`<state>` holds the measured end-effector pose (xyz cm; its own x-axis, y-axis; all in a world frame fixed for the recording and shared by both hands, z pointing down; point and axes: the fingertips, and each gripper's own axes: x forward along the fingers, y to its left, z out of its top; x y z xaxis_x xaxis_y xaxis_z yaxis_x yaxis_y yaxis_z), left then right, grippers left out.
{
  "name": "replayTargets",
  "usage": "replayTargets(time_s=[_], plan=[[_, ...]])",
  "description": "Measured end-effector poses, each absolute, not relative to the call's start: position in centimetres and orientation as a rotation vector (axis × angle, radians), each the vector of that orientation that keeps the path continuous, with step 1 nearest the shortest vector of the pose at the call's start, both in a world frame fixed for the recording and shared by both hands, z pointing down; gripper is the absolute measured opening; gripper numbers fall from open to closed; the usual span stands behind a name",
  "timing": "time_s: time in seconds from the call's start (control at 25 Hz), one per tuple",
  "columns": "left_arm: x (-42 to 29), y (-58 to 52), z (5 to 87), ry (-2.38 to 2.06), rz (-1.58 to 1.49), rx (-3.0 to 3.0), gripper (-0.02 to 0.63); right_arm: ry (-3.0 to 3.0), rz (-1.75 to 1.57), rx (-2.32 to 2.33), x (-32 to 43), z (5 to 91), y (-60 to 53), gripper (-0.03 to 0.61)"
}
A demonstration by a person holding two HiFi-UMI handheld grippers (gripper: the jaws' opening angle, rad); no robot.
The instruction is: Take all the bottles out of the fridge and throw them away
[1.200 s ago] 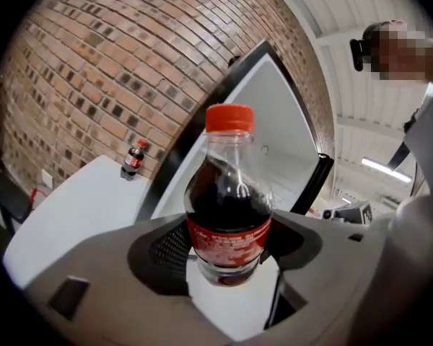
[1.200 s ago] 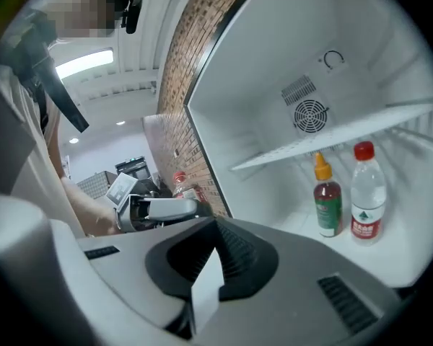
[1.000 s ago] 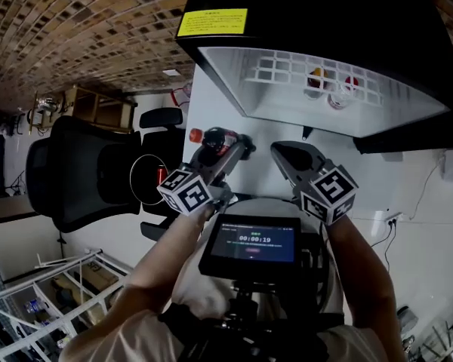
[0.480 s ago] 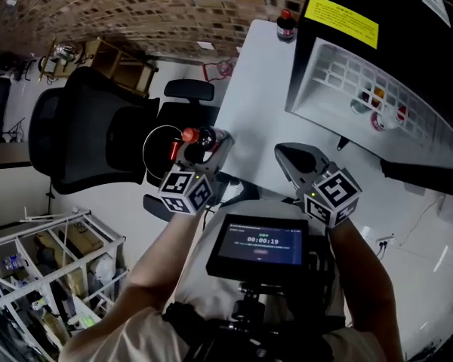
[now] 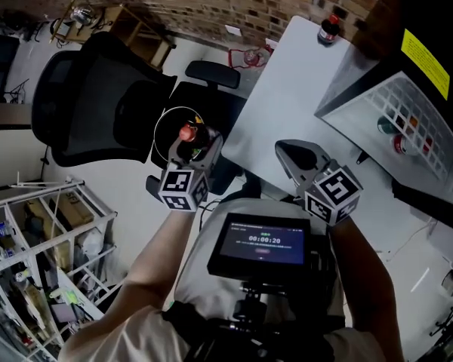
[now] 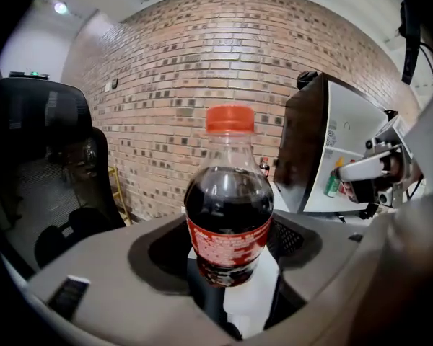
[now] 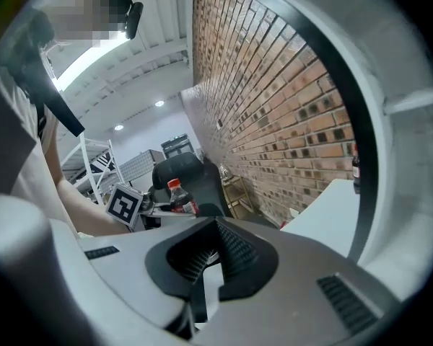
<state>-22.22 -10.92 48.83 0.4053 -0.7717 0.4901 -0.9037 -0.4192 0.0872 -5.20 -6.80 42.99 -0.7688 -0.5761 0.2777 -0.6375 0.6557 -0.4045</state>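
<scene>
Overhead, the head view puts the black fridge at the upper right. Its door is swung open, with a white rack facing out and at least two bottles sitting in it. A white table runs out to the left of the fridge, and a small dark bottle with a red cap stands on the table's far end, near the fridge. The left gripper is well apart from the fridge, past the table's left edge, and is clamped around a cola bottle with a red cap. Behind that bottle in the picture lies a round white-rimmed container, dark inside, just beside a black office chair. The right gripper hangs between the left one and the fridge, over the table's near edge, with its jaws pressed together.

From the left gripper view, the cola bottle stands upright between the jaws, which are spread wide and bear on its lower body under the red label. The fridge shows beyond the bottle to its right, door open, with coloured bottles on its shelf. A brick wall fills the background.

From the right gripper view, the jaws meet with nothing between them. The left gripper and its bottle show small in front of the chair.
</scene>
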Motion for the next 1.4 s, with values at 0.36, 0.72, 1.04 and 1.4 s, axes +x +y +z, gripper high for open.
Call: replayTargets(time_s=[0.36,0.72,1.04,1.4], plan=[[-28.4,-10.4,51.8,-1.515,0.563,2.198,0.325,-2.758,0.734,0.81,-12.1,44.1,-8.9,0.003],[-36.4,-9.9,58.9,-1.463,0.759,1.97,0.325,-2.732,0.751,0.726,-17.0,44.7,-9.6,0.003],[-39.9,-11.5,64.9,-1.343,0.996,1.864,0.325,-2.68,0.801,0.731,-18.0,45.8,-9.7,0.003],[-41.0,-11.6,72.2,-1.11,1.161,1.588,0.325,-2.633,0.881,0.748,-18.9,47.3,-9.6,0.003]])
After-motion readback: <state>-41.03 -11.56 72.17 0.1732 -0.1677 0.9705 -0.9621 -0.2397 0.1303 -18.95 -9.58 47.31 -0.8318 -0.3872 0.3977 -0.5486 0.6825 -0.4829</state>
